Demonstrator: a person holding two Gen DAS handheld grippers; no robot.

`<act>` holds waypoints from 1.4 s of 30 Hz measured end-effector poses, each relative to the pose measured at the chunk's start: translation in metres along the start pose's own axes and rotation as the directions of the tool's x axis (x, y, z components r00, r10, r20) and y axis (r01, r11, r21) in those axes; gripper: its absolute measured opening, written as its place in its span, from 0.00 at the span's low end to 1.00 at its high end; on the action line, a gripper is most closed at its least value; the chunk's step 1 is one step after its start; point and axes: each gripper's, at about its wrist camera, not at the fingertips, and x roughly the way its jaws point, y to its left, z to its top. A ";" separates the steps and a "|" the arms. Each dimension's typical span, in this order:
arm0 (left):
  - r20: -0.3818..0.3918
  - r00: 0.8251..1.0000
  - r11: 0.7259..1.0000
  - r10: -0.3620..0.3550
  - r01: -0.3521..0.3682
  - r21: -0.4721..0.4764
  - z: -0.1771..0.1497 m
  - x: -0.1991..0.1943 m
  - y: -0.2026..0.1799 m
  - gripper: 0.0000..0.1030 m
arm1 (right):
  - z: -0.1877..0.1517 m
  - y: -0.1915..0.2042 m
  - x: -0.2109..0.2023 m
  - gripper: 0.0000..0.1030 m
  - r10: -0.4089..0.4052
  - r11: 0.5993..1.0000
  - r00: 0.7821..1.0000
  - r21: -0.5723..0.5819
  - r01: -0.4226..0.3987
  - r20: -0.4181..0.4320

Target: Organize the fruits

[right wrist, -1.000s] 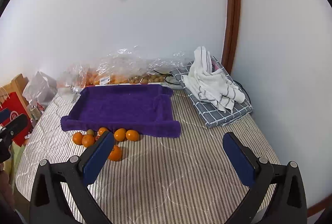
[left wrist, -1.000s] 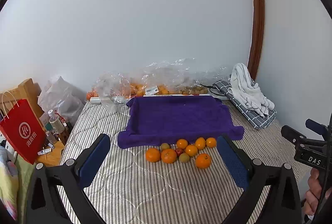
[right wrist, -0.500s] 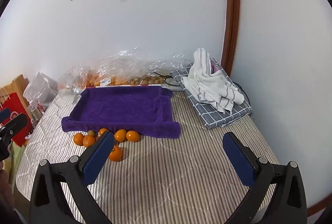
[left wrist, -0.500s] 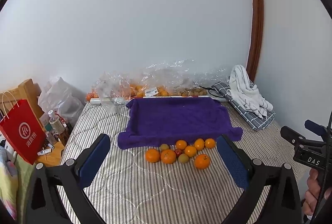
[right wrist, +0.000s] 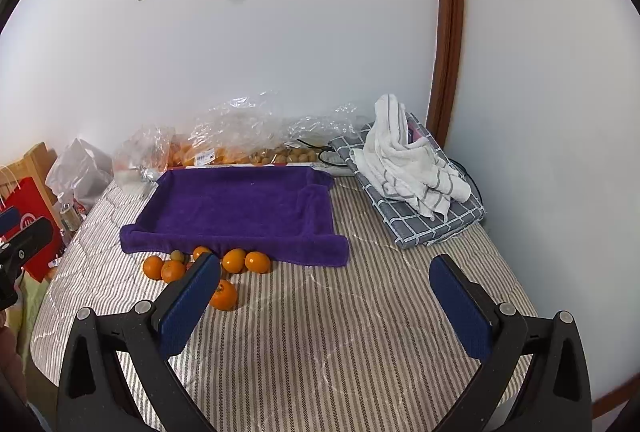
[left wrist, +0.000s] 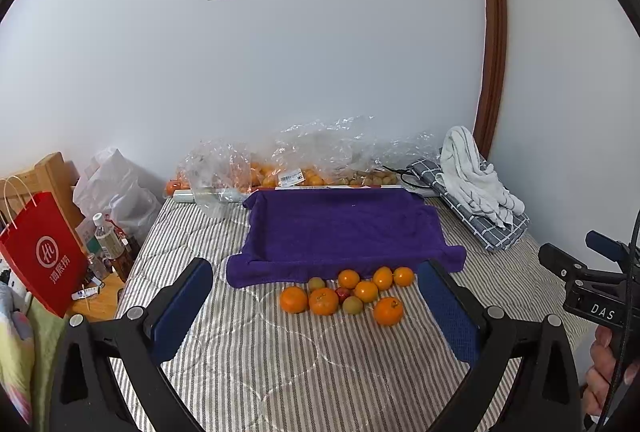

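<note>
While both devices hung above the near part of the striped bed, nothing was held in either of them. The left hand-held gripper had its two blue-padded fingers spread wide apart, and between them, further away, I could see the fruits lying in a small group on the bed cover. Most of them were orange, two looked greenish and one small one between them was red. They lay just beside the near edge of a purple towel, which seemed to be draped over a shallow tray, and the towel itself carried no fruit. One orange lay a little nearer to us than the others. The right hand-held gripper was also fully apart and empty; it pointed more to the right side of the bed, so the fruits appeared by its left finger, which hid a few of them. Behind the towel, against the white wall, were clear plastic bags with more fruit inside. A white striped cloth lay crumpled on a grey checked cushion near the corner. On the left stood a red paper bag.
</note>
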 end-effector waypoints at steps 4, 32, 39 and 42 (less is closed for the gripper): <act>-0.001 1.000 1.000 -0.002 0.002 0.002 0.001 0.001 -0.001 1.00 | 0.000 0.001 -0.001 1.00 -0.005 1.000 1.000 -0.006 0.005 0.001; 0.005 1.000 1.000 -0.007 0.007 -0.002 -0.007 -0.005 0.002 1.00 | -0.003 -0.002 -0.003 1.00 -0.006 1.000 1.000 0.001 0.006 0.003; 0.007 1.000 1.000 -0.011 0.011 -0.002 -0.005 -0.005 0.002 1.00 | -0.003 -0.004 -0.005 1.00 -0.008 1.000 1.000 -0.001 0.008 0.005; 0.002 1.000 1.000 -0.001 0.001 0.005 -0.003 -0.002 0.001 1.00 | -0.002 -0.002 -0.005 1.00 -0.013 1.000 1.000 -0.008 0.014 0.009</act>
